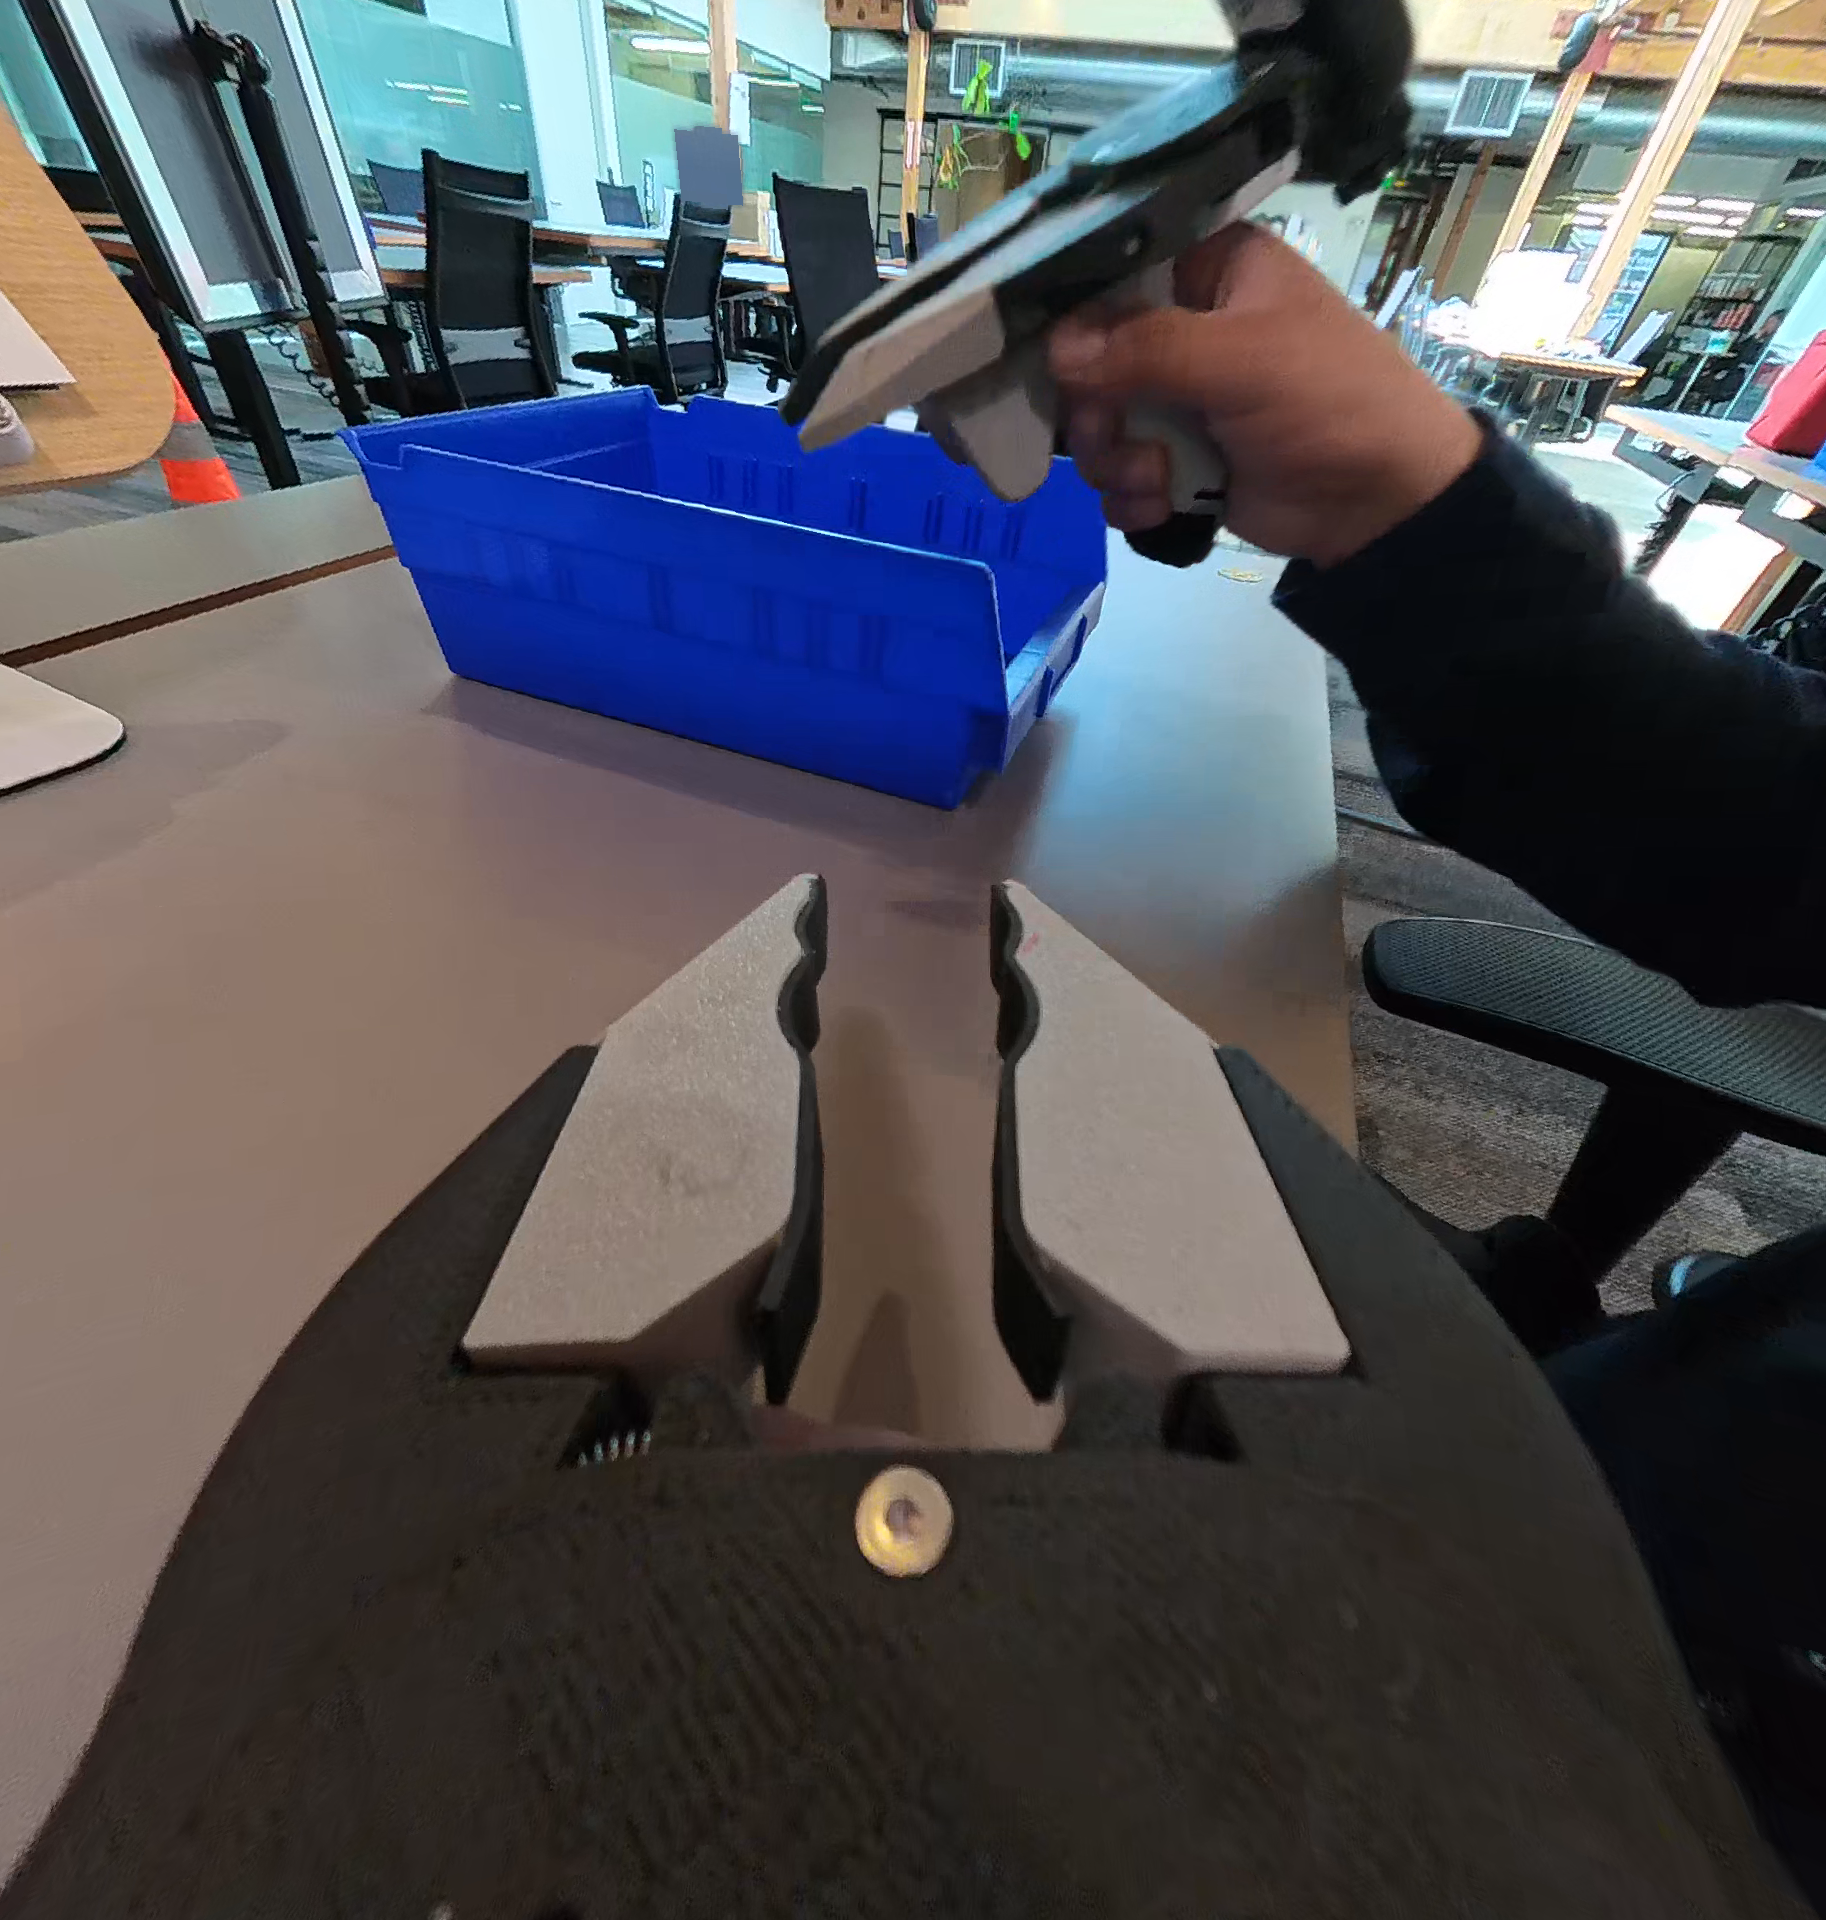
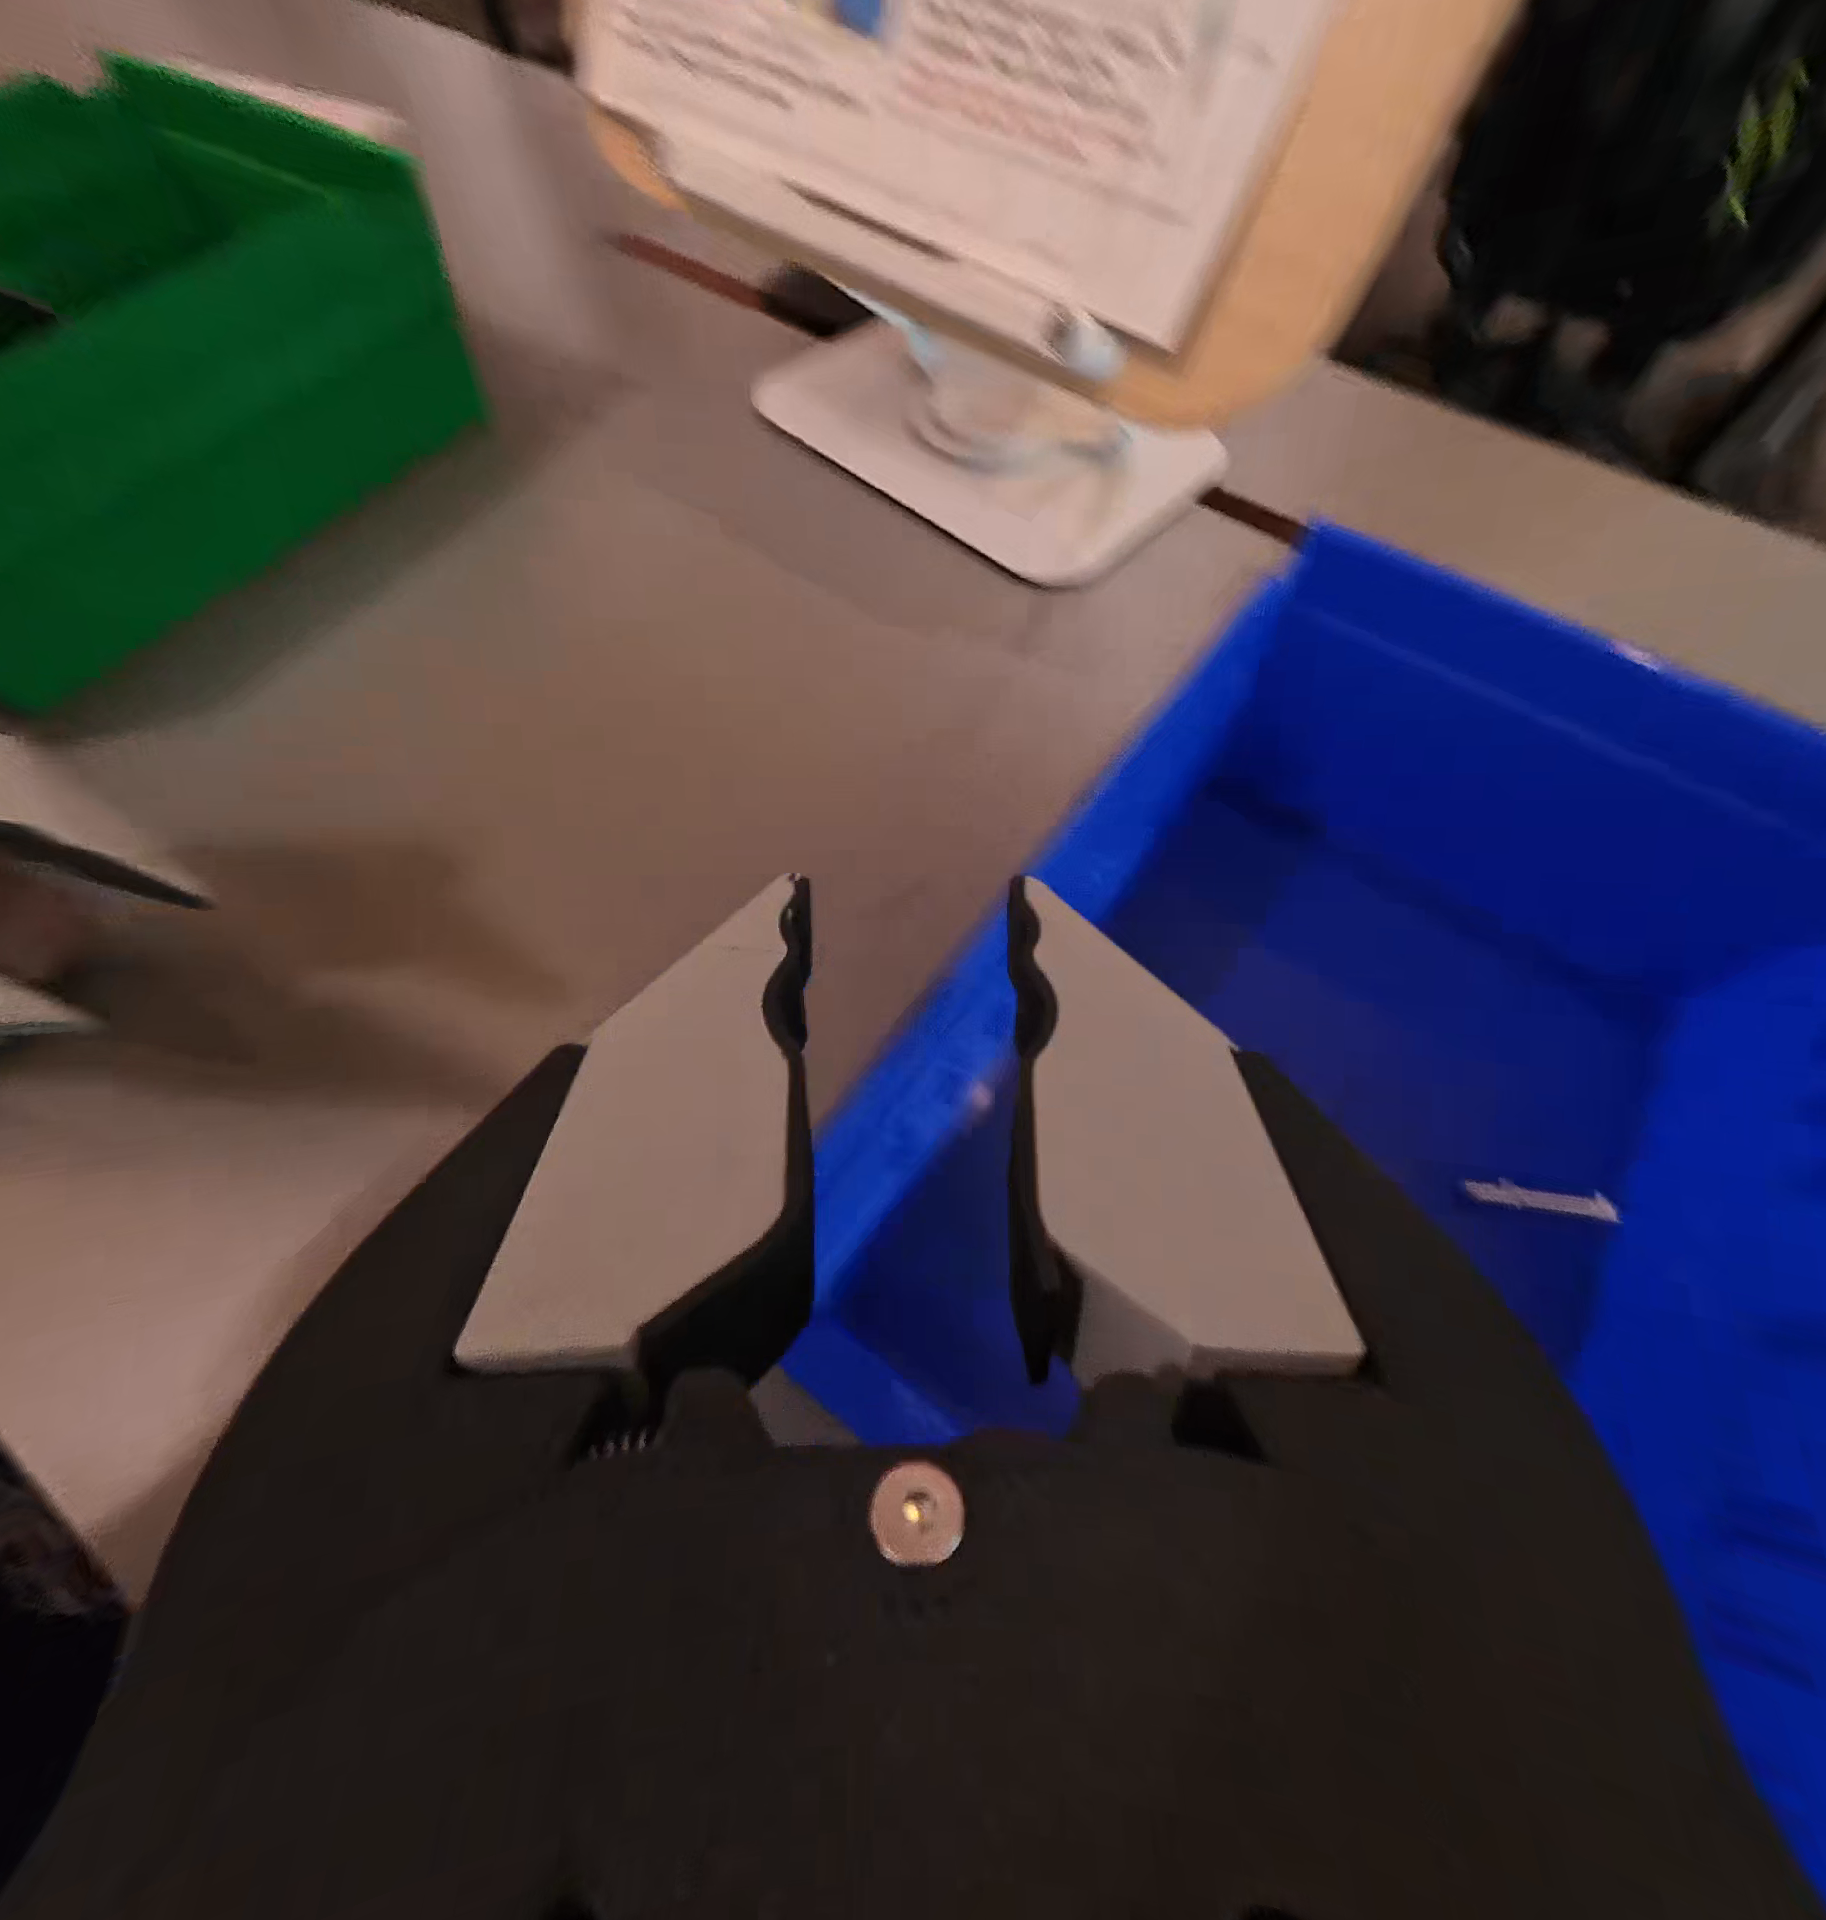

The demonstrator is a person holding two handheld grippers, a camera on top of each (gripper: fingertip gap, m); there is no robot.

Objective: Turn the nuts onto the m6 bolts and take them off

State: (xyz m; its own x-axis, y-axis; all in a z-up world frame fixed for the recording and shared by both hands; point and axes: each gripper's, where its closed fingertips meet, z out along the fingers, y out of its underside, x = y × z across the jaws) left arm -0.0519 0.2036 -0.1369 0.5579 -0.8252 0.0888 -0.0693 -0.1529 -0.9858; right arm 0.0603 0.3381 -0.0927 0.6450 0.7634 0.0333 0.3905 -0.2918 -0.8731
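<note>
1. My left gripper (image 1: 909, 914) sits low over the brown table (image 1: 317, 935), its fingers parted with a clear gap between them and nothing held; only bare tabletop shows through the gap.

2. My right gripper (image 2: 909, 914) is likewise parted and empty. In its own view, which is smeared by motion, it hangs above the near wall of the blue bin (image 2: 1460, 935), tips pointing down toward that wall's top edge.

3. The one task part I can make out is a small pale bolt (image 2: 1543, 1210) lying on the bin's floor, to the right of my right gripper's tips and below them. Its long axis runs roughly left to right across that view. I see no nuts anywhere; blur may hide them.

4. From the left wrist view, the bin stands ahead of my left gripper and well apart from it, its inside hidden by the near wall, while my right gripper is raised over its far right end. I judge the right the nearer one, so the reach into the bin should fall to it.

5. Farther off, a green bin (image 2: 161, 416) sits to the left and a white stand base (image 2: 992, 468) lies beyond the blue one.
</note>
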